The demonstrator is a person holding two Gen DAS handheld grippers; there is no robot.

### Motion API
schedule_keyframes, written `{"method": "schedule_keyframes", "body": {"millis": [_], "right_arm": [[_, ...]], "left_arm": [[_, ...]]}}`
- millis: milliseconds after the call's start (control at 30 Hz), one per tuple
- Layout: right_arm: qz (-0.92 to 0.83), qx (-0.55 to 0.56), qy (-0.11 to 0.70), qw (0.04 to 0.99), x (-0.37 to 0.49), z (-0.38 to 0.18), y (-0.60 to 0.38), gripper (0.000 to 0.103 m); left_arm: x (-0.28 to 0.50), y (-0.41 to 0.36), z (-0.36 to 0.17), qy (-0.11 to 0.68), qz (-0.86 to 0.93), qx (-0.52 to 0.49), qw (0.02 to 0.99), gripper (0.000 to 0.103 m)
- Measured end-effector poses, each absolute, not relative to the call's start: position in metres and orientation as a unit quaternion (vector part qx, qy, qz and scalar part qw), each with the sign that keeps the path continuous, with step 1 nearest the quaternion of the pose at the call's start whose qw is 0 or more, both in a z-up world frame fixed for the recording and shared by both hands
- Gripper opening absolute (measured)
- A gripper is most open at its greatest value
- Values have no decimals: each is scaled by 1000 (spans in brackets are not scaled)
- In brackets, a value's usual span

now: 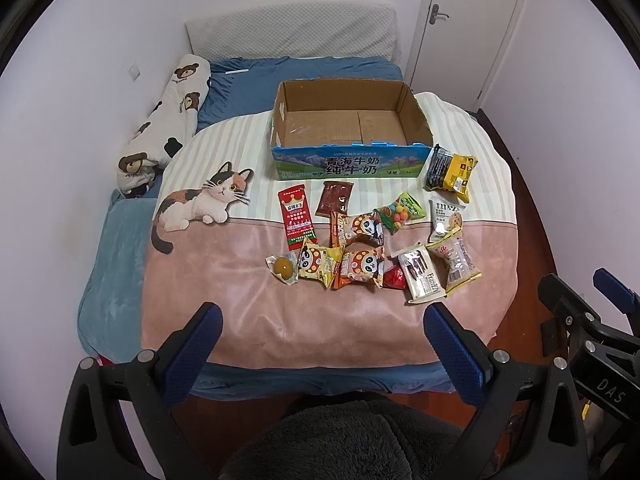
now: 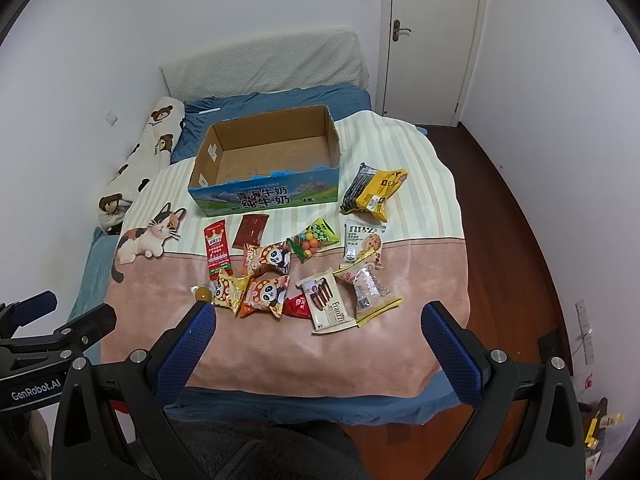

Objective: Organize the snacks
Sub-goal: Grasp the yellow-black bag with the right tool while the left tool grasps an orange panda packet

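**A:** What is closest to you?

**B:** Your two grippers. Your left gripper [image 1: 322,330] has its blue pads spread wide with nothing between them, and it hovers over the near edge of the bed. Your right gripper [image 2: 318,328] is spread just as wide and holds nothing, beside the left one and apart from it.

**A:** And just past the fingertips?

**B:** The pink part of the blanket [image 1: 248,312], then the snacks lying loose on it. In your nearest row, from the left: a small round yellow sweet [image 1: 283,268], a yellow panda pack [image 1: 316,264], an orange panda pack [image 1: 360,266], a red wrapper [image 1: 394,278] partly under its neighbours, a white Franzzi wafer pack [image 1: 422,276], and a clear pack with yellow edges [image 1: 456,260].

**A:** Behind those?

**B:** A long red strip pack [image 1: 296,216], a brown sachet [image 1: 334,198], another orange panda pack [image 1: 366,228] overlapping an orange stick pack, a green bag of coloured candy balls [image 1: 400,212], and a white cookie pack [image 1: 446,216]. Further right, near the box's corner, lies a yellow-and-black pack [image 1: 450,172].

**A:** Where is the box?

**B:** The open cardboard milk box [image 1: 348,162] sits on the striped part of the blanket, just beyond the snacks; only its bare cardboard floor shows inside. Behind it you have the blue sheet [image 1: 248,80], a bear-print pillow [image 1: 168,120] along the left wall, and a white door [image 1: 464,16] far right.
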State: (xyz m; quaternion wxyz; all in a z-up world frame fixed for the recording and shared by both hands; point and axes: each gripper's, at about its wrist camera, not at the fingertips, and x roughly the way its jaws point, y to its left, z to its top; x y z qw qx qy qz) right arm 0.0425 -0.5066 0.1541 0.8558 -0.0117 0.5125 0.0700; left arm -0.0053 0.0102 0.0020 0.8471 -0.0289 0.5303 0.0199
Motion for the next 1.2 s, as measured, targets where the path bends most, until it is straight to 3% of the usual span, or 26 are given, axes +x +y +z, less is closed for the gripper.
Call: {"method": "schedule_keyframes", "body": {"millis": [367, 600, 867, 1200], "right_arm": [[57, -5, 517, 854, 65, 142, -508, 103], [1, 69, 541, 838, 140, 103, -538, 103], [-46, 160, 613, 772, 281, -14, -592, 103], [-43, 150, 662, 733, 416, -138, -589, 103]], "left_arm": [[19, 24, -8, 501, 52, -33, 863, 103], [76, 40, -49, 497, 69, -51, 863, 103], [157, 29, -114, 550, 107, -77, 825, 103], [235, 17, -213, 635, 164, -58, 753, 103]]}}
